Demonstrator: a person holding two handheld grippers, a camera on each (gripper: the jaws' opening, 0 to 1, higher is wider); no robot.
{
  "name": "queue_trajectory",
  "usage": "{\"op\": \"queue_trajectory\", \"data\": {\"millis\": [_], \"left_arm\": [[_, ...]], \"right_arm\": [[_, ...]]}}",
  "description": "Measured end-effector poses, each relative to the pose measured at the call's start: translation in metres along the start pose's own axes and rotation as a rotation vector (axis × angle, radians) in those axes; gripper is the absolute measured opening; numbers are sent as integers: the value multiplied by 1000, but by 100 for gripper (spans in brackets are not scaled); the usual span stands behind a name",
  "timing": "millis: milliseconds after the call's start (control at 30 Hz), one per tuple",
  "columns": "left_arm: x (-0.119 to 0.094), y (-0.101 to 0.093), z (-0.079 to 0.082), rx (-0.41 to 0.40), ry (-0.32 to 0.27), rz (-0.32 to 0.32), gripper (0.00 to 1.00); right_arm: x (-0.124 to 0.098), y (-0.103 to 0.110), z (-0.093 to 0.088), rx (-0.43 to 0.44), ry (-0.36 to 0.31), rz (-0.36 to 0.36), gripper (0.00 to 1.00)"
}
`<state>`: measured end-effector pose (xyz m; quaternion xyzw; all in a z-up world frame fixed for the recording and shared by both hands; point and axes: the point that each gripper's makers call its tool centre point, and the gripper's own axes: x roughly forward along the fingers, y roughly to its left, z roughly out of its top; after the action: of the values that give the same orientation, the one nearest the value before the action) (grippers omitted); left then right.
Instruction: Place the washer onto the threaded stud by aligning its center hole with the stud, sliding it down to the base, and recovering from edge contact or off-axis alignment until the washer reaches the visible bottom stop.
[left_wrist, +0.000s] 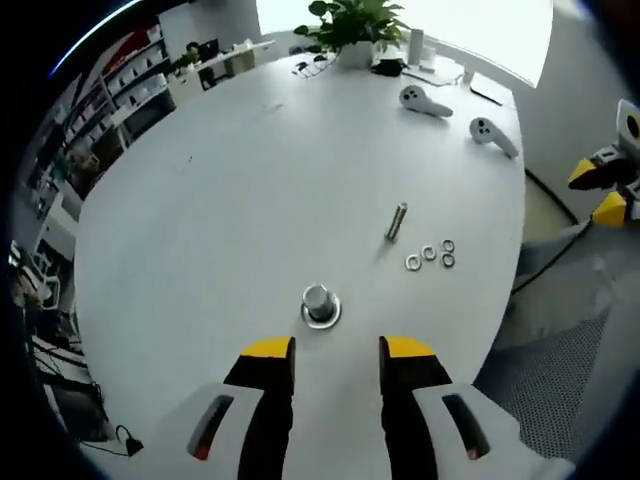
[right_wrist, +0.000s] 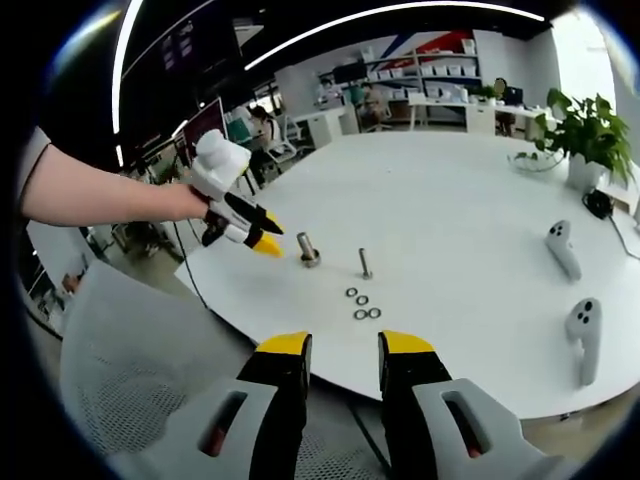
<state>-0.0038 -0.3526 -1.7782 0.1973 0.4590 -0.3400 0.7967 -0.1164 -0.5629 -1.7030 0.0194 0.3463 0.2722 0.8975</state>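
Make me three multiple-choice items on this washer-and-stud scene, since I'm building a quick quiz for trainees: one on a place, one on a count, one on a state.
1. Where do the loose washers lie?
A. On the table beside the upright stud
B. On the potted plant
C. Between the left gripper's jaws

2. How many loose washers lie in that group?
A. Two
B. Four
C. Seven

3. How does the left gripper stand?
A. Shut on a washer
B. Shut on the stud
C. Open, holding nothing

Answers:
1 A: the rings sit on the white tabletop just next to the stud.
2 B: four small rings can be counted in both views.
3 C: a clear gap shows between its yellow-tipped jaws, near the metal cylinder on its base.
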Motion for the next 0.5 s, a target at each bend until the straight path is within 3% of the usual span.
{"op": "queue_trajectory", "data": {"millis": [67, 133, 233, 400, 500], "left_arm": [[-5, -2, -17, -67, 1, 3, 32], [-10, -5, -24, -124, -29, -4, 32], [-22, -9, -31, -136, -50, 1, 32], [-43, -15, -33, -144, -108, 25, 33], [-61, -21, -32, -173, -172, 26, 33]], "right_arm": [[0, 1, 0, -2, -2, 3, 29], [-1, 1, -1, -2, 0, 3, 29], [0, 2, -1, -7, 2, 6, 29], [1, 4, -3, -16, 13, 17, 29], [1, 6, -3, -24, 19, 23, 29]]}}
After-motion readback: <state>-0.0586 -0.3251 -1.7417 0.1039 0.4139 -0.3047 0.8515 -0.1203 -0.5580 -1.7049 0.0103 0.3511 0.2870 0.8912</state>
